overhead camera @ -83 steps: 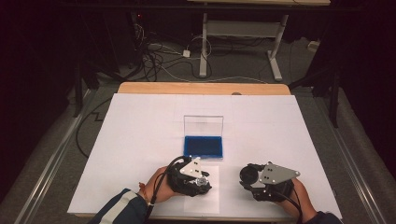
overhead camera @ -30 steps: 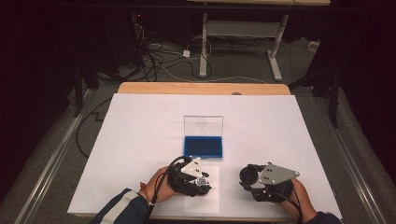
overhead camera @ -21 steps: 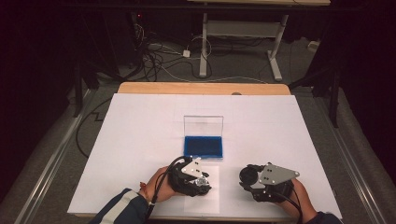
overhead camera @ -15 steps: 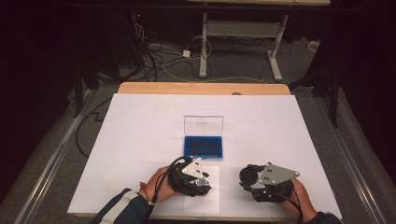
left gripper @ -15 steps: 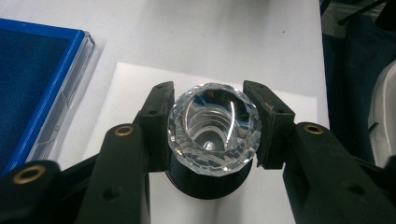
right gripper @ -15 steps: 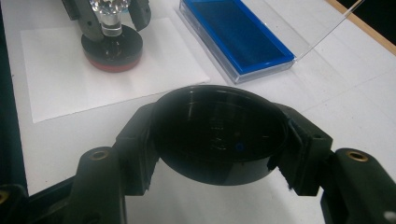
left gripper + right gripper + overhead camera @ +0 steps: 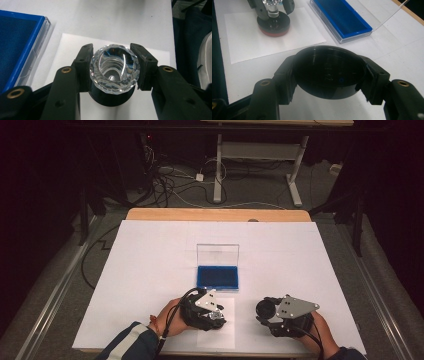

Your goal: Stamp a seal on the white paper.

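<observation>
**A:** Crystal knob (image 7: 114, 69) sits centre frame in the left gripper view, clamped between the left gripper (image 7: 113, 67) jaws, pads on its faceted rim. It stands on a round black base (image 7: 273, 24) with a red edge, on the small paper sheet (image 7: 244, 40), upper left of the right gripper view.

**B:** Right side?

**A:** Right gripper (image 7: 329, 75) is clenched on a shallow black lid (image 7: 329, 71), lower centre of its view, held off the table (image 7: 150, 270). Blue case (image 7: 217, 276) is open, mid-frame in the high view.

**B:** Next move?

**A:** My read: the lid goes with the base. Keep the left grip steady and upright, since facets slip. Bring the lid in level, don't knock the case's clear lid (image 7: 217, 254).
</observation>
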The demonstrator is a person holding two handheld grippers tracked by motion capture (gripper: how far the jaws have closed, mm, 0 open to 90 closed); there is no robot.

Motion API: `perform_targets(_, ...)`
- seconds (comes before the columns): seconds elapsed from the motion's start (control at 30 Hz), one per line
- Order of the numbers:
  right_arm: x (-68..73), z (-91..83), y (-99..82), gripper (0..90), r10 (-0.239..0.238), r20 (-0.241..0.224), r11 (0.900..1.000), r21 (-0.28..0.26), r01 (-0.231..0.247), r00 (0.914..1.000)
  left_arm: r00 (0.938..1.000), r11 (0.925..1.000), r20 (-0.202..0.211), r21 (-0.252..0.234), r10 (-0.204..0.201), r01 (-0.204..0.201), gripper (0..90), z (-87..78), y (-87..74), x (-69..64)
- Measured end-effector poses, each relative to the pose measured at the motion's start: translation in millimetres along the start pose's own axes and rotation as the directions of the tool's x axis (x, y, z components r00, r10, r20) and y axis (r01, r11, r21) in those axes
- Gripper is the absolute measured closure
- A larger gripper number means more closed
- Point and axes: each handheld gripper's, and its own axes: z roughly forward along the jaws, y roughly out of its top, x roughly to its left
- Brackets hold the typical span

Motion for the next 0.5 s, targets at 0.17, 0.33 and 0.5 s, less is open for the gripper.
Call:
perform_targets(0.17,0.1,0.2,0.0,38.2,-0.002,-0.006,1.0000,0.001,0.002,1.0000,1.0000,1.0000,-0.001,0.001,-0.001,0.001,54.0,0.1,0.0,0.1)
perform_targets(0.33,0.6,0.0,0.1,38.2,-0.005,-0.010,1.0000,0.002,0.005,0.9999,1.0000,1.0000,0.000,-0.002,-0.001,0.001,54.0,0.3,-0.4,0.2)
perform_targets(0.5,0.6,0.2,-0.1,38.2,-0.007,-0.013,1.0000,0.007,0.007,0.9999,0.9999,1.0000,-0.011,0.003,0.009,-0.009,54.0,0.6,0.2,-1.2)
